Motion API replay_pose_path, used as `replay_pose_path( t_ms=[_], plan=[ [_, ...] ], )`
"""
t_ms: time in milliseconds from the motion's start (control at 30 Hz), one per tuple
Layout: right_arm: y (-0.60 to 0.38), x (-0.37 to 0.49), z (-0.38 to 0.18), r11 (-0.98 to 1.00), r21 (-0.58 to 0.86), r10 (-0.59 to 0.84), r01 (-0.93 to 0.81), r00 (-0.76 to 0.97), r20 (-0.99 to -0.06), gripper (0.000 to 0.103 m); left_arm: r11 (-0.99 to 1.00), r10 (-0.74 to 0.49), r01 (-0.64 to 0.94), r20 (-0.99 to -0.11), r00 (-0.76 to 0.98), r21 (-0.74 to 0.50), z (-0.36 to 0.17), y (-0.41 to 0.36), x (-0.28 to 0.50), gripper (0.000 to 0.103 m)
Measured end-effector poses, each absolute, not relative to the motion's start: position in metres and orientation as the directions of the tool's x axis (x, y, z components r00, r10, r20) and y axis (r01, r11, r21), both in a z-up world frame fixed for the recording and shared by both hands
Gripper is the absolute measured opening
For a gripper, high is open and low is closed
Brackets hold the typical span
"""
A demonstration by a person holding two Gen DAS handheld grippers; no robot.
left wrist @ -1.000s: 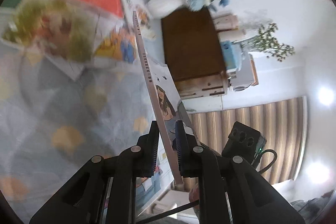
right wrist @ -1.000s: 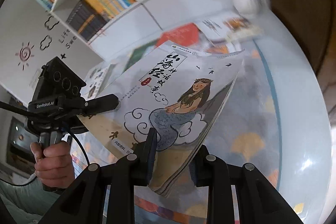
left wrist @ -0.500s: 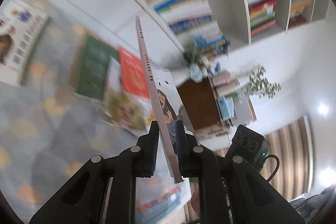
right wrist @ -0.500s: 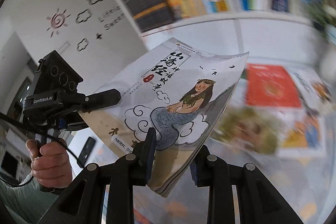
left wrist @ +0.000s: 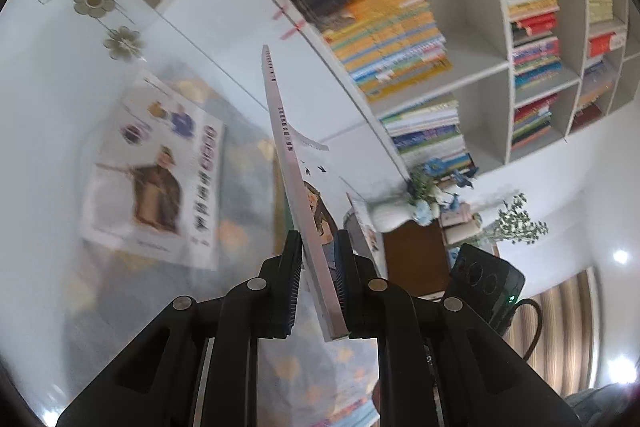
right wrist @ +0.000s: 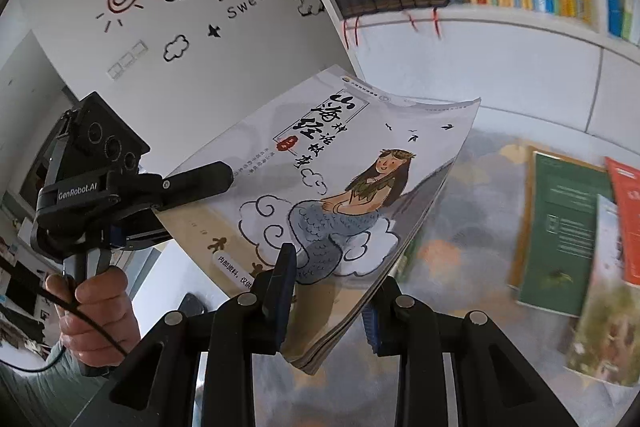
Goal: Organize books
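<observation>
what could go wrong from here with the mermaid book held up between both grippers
1. The mermaid book is soft: its free corner already curls, so it may bend or crease against the shelf.
2. The left gripper and right gripper each pinch only an edge, so pulling apart could tear the cover or let it slip.
3. If dropped, it lands on the green book and the others lying on the blanket.
</observation>
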State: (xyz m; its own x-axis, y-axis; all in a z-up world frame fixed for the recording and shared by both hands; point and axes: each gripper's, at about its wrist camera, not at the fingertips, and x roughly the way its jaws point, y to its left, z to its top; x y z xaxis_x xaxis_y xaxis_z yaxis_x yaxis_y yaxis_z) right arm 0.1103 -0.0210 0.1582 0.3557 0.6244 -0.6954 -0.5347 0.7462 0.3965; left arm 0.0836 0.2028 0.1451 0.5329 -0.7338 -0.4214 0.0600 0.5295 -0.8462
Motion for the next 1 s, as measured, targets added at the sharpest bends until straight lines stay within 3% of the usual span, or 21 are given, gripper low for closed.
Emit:
replay_pose_path(
  t_ms=[567,767,1000],
  plan=[
    [0.034,0.184,0.098,0.811,0.360,0.518,-0.460,0.280,-0.809,0.030,0.551,-0.715,-0.059,-0.508,0.480,-0.832,0.055,0.240,0.144,0.013],
    [0.038,0.189,0.085,0.807,0.383,0.524,-0.449,0.248,-0.815,0.030,0.534,-0.715,-0.098,-0.510,0.478,-0.840,0.037,0.248,0.144,0.011],
    [0.037,0.191,0.062,0.821,0.428,0.527,-0.379,0.214,-0.822,0.030,0.591,-0.659,-0.156,-0.584,0.474,-0.792,0.020,0.249,0.137,0.011]
  ],
)
